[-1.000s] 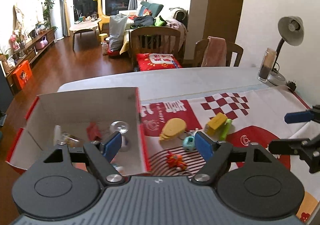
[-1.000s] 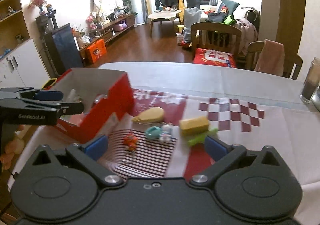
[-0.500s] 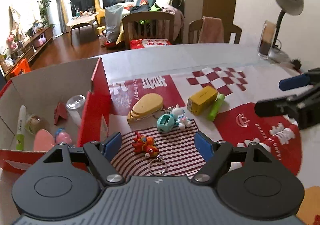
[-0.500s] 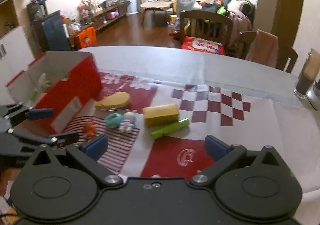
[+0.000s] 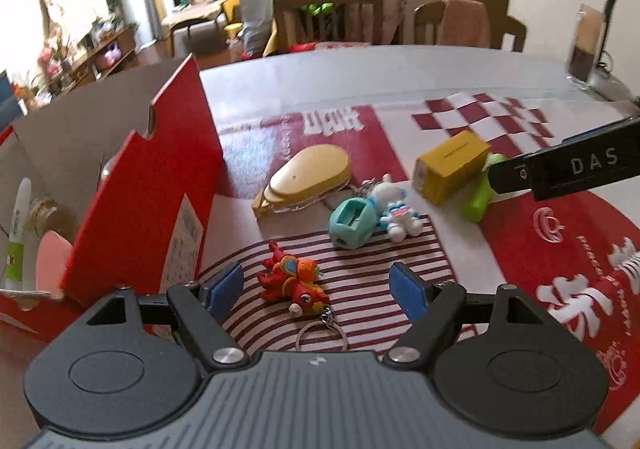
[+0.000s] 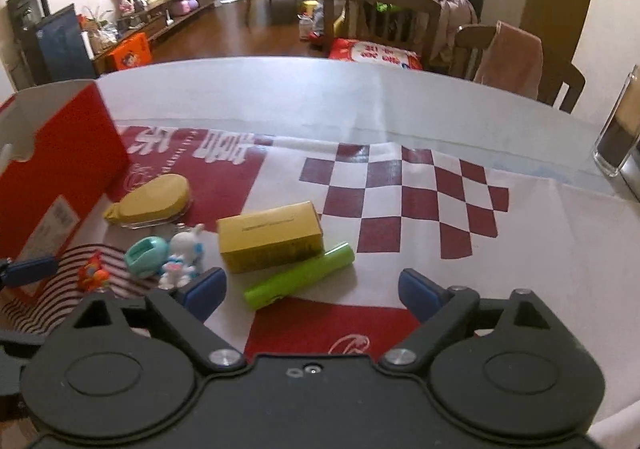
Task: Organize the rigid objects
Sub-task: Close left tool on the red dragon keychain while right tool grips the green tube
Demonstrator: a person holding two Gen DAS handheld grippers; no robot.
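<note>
Left gripper point(image 5: 316, 286) spread wide, empty, red fish keychain point(image 5: 291, 282) on mat between its fingers. Right gripper point(image 6: 312, 289) also spread, empty, green tube point(image 6: 299, 281) between fingertips, touching yellow box point(image 6: 270, 236). Red cardboard box point(image 5: 160, 185) at left.

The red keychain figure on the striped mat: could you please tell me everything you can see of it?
The red keychain figure is a small, glossy toy creature, seemingly plastic or rubber, red with orange, yellow and teal patches. A short chain joins it to a metal key ring at the near end. It lies flat on the striped mat, just right of the red box, between the open fingers of the left hand-held gripper, which do not touch it.
</note>
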